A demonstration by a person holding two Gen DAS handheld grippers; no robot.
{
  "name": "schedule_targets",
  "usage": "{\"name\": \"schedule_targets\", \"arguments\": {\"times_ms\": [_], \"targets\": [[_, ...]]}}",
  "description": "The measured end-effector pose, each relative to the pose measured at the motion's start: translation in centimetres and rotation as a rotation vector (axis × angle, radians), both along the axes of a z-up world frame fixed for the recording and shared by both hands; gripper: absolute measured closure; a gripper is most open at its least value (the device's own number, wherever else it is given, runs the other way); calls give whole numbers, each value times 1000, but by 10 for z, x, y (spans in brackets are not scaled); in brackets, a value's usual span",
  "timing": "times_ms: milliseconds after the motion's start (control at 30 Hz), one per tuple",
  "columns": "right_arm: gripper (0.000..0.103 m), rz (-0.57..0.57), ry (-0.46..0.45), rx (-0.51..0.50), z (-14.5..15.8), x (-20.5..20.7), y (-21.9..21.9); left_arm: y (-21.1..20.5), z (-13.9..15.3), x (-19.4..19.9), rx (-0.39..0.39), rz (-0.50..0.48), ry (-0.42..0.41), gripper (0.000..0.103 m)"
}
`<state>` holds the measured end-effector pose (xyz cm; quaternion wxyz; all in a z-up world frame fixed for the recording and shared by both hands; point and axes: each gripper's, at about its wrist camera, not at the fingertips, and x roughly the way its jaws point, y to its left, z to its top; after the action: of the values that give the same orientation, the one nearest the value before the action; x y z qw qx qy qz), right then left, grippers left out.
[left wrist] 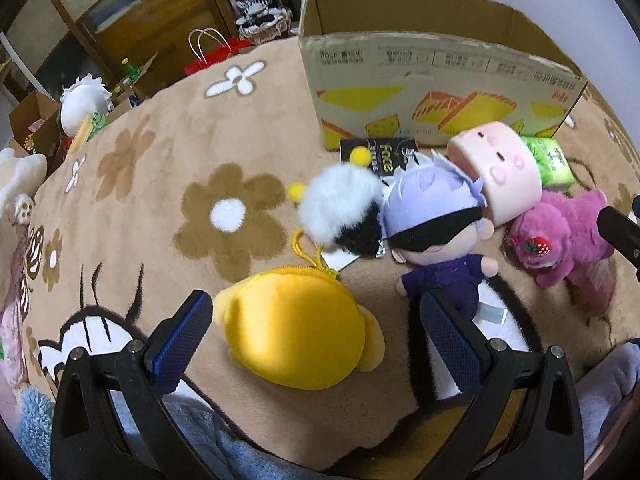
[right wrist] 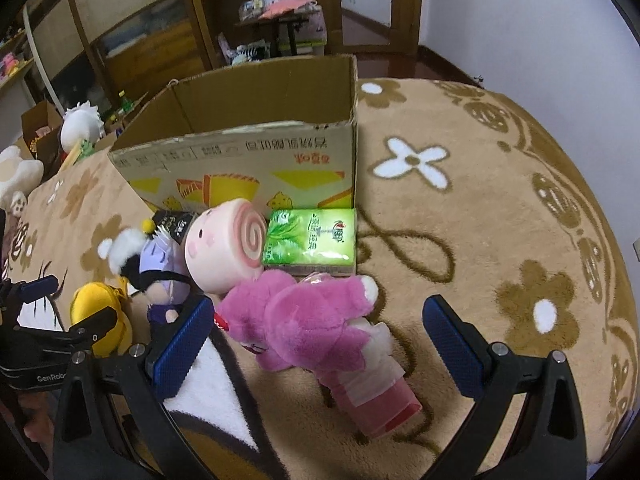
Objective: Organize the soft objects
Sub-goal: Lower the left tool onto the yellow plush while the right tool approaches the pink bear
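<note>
A yellow plush pouch (left wrist: 296, 328) lies on the flowered blanket between the fingers of my left gripper (left wrist: 316, 336), which is open. Behind it sit a white and black fluffy toy (left wrist: 344, 208), a doll with lilac hair and a black blindfold (left wrist: 436, 228), and a pink roll-shaped plush (left wrist: 496, 168). A magenta bear plush (right wrist: 296, 316) lies between the fingers of my right gripper (right wrist: 320, 336), also open. An open cardboard box (right wrist: 240, 160) stands behind the toys. In the right wrist view the left gripper (right wrist: 68, 304) shows at the left, over the yellow pouch (right wrist: 100, 312).
A green tissue pack (right wrist: 310, 236) and a black packet (left wrist: 380, 152) lie against the box. A pink bottle (right wrist: 380, 404) lies under the bear. More plush toys (left wrist: 84, 100) and boxes sit beyond the bed's left edge. Furniture stands at the back.
</note>
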<state>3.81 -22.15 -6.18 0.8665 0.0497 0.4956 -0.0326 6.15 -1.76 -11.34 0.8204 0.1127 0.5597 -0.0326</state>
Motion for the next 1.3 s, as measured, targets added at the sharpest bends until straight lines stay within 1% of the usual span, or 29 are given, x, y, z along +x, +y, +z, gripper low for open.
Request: {"name": "schedule_targets", "arguments": {"times_ms": [200,433,700,967,1067,1200,1300], "targets": [[0,22,34,-10,-10,4,5,-1,-11,2,17,-3,40,1],[0,40,78,-19,-24,11,10,-6,-31,6,60,-14,98,1],[0,55,124,-32,-37,17,11,-10,-44,9,124,-22,112,1],[0,51,136,-30,-44,19,11,-14,-53,8,175,-30,109,1],[0,47,137,-20,-46,21,10,-14,-54,9,169,-24,112,1],[0,40,145,4,-50,22,8,-10,-56,12,149,7,119,1],[0,33,146,19,-51,21,7,-10,-58,13,152,14,113,0]]}}
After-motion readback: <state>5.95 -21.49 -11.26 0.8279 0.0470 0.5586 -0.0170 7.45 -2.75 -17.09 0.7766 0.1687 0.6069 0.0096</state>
